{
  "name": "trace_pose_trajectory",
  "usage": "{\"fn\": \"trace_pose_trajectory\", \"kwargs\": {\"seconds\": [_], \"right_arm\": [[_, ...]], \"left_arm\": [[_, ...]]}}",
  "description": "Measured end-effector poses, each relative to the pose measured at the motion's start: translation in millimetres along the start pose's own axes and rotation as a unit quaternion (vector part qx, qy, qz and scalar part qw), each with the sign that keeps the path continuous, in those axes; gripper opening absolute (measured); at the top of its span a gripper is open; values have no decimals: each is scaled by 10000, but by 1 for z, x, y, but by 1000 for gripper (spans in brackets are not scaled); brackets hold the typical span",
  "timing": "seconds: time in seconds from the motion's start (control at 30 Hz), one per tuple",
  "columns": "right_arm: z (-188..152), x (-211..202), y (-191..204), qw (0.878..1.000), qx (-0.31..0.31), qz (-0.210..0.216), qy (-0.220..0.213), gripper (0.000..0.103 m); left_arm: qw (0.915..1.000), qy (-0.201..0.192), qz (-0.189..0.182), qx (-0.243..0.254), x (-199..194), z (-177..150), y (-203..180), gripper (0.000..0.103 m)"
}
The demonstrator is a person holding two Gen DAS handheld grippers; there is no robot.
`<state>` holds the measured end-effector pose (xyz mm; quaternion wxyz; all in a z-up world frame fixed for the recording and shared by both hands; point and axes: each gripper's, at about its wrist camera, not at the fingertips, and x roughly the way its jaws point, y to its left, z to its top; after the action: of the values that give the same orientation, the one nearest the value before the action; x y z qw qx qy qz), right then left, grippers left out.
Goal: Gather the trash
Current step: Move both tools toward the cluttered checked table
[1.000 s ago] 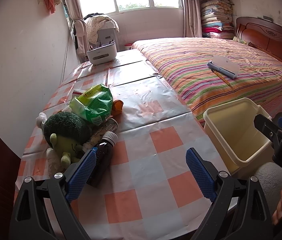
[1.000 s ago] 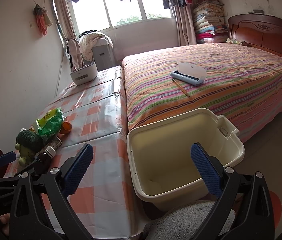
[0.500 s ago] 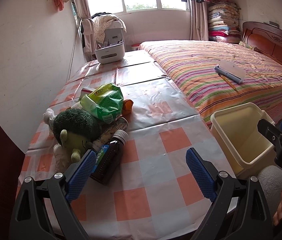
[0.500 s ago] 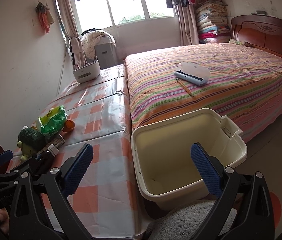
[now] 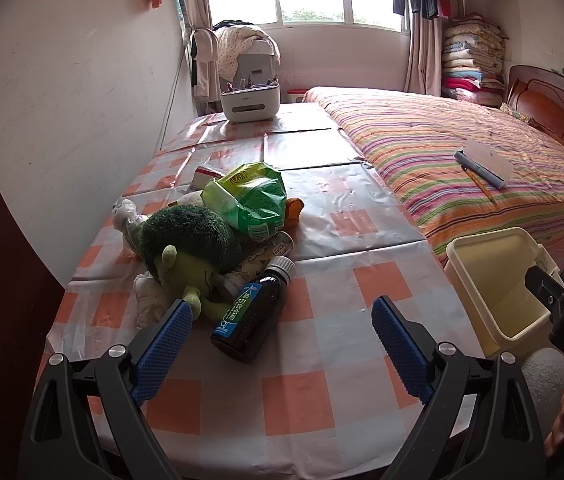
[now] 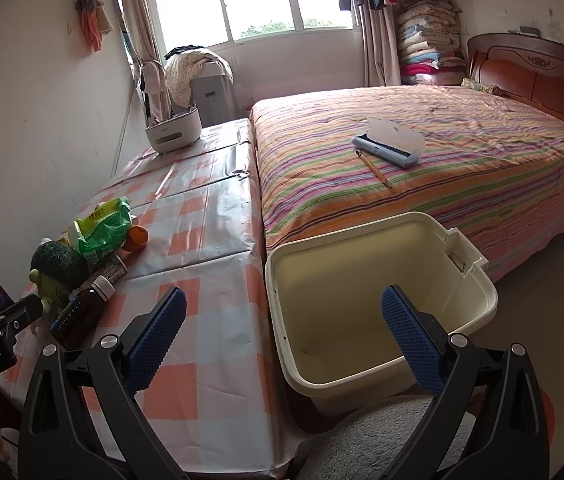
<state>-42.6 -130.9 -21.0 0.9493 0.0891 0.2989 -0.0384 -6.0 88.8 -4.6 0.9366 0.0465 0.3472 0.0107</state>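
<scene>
Nothing collected yet: the bin (image 6: 377, 304) looks empty.
Both left gripper (image 5: 282, 340) and right gripper (image 6: 282, 332) fingers gape wide, holding nothing; the brown bottle (image 5: 252, 312), green bag (image 5: 248, 198) and other clutter sit heaped near the surface's left edge.

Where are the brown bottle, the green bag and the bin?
brown bottle (image 5: 256, 314), left wrist view, on its dark body beside the blue label.
green bag (image 5: 250, 199), left wrist view, on its crinkled front.
bin (image 6: 365, 308), right wrist view, on its bare inner wall.
</scene>
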Motion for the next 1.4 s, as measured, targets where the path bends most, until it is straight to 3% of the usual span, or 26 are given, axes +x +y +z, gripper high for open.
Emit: {"fn": "trace_pose_trajectory", "kwargs": {"seconds": [0.8,1.4], "right_arm": [[5,15,25,9993,-321,103,138,97],[12,27,55,9974,-631,319,157,97]], "left_arm": [[9996,85,109,-226,5,-2,20,89],[9972,75,398,-625,15,8,62,89]]}}
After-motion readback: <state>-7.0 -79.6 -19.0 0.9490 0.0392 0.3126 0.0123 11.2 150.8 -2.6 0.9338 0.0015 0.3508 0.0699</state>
